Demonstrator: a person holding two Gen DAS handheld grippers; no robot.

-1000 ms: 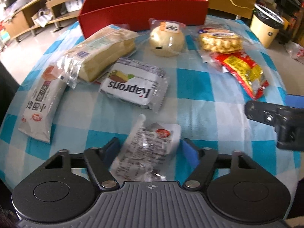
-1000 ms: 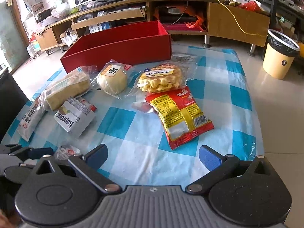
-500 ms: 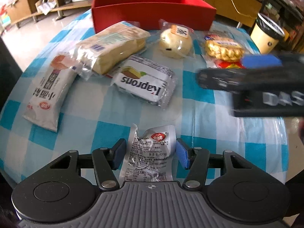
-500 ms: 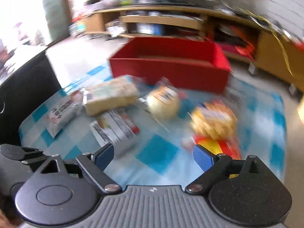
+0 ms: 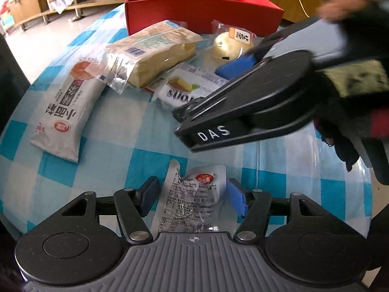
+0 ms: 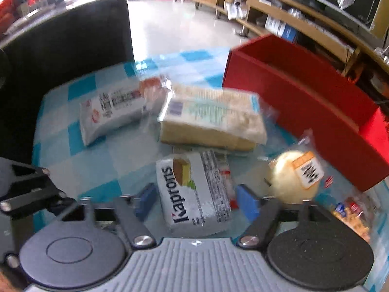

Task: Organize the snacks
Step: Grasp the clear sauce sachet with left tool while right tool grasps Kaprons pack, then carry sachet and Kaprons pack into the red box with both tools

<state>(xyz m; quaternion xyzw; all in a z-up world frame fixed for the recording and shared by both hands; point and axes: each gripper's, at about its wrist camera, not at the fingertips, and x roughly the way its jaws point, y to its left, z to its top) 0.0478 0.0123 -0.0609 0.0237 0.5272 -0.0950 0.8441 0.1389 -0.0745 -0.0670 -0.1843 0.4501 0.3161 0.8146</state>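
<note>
My left gripper (image 5: pixel 193 198) is open with its jaws on either side of a small clear snack packet (image 5: pixel 192 202) lying on the checked cloth. My right gripper (image 6: pixel 194 199) is open and straddles the grey Kaprons wafer pack (image 6: pixel 194 192); it crosses the left wrist view as a black body (image 5: pixel 255 102) over that pack (image 5: pixel 184 92). A wrapped cake loaf (image 6: pixel 211 119), a white bread packet (image 6: pixel 111 112), a round bun (image 6: pixel 296 177) and a red box (image 6: pixel 306 102) lie beyond.
The red box (image 5: pixel 201 7) stands at the table's far edge. A waffle pack (image 6: pixel 352 216) lies at the right of the right wrist view. A dark cabinet (image 6: pixel 63 48) stands off the table's left side. Wooden shelves (image 6: pixel 304 24) line the wall.
My right gripper swung left across the table and came down around the Kaprons pack. My left gripper narrowed around the small packet and stayed in place.
</note>
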